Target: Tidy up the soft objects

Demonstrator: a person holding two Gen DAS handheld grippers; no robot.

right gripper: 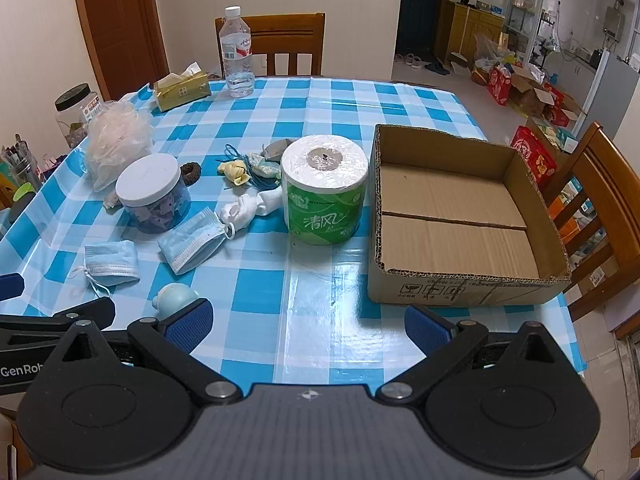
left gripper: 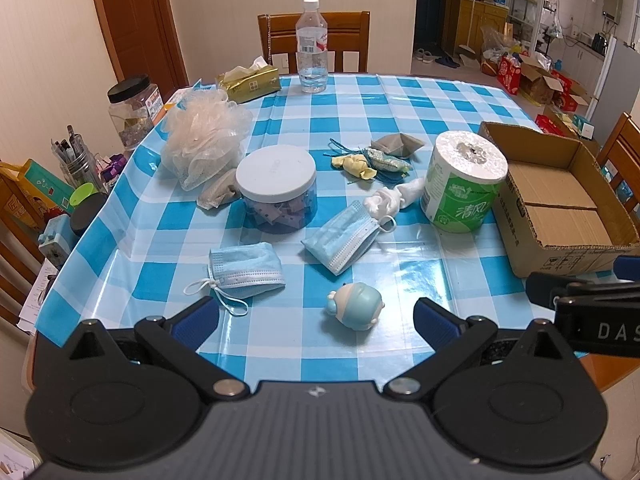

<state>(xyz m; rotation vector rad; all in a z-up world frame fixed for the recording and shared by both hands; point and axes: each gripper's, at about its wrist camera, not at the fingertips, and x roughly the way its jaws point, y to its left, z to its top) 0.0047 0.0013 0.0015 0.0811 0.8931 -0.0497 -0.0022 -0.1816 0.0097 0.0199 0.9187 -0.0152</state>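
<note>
A: So, where do the two grippers stand?

B: Both hover above the near edge of the desk [left gripper: 360, 92], tilted down toward it. The left gripper [left gripper: 316, 320] has its fingers [left gripper: 196, 320] spread as wide as they go, with nothing between them. The right gripper [right gripper: 308, 326] is the same: fingers [right gripper: 188, 324] wide apart, holding nothing.

A: And the soft things?

B: From the left wrist view, a small blue plush toy [left gripper: 356, 306] lies just ahead of the left gripper, at about twelve o'clock. One blue face mask [left gripper: 246, 266] lies at eleven o'clock and a second face mask [left gripper: 344, 236] straight beyond the toy. A white cloth bundle [left gripper: 394, 198] touches the second mask's far end.

A: Further out?

B: A white-lidded jar [left gripper: 276, 188] stands at about eleven o'clock, with a mesh bath sponge [left gripper: 204, 136] beyond it to the left. A small heap of yellow and teal fabric pieces with cord [left gripper: 370, 162] lies at twelve o'clock, a grey pouch [left gripper: 396, 144] just behind it. A wrapped toilet roll [left gripper: 464, 180] stands upright at one o'clock.

A: Where is the box?

B: The cardboard box [right gripper: 460, 216] sits at one o'clock from the right gripper, open on top and holding nothing. The toilet roll stands just beside its left wall, not touching as far as I can tell. A tissue pack [left gripper: 248, 80] and a water bottle [left gripper: 312, 48] stand at the far edge.
</note>
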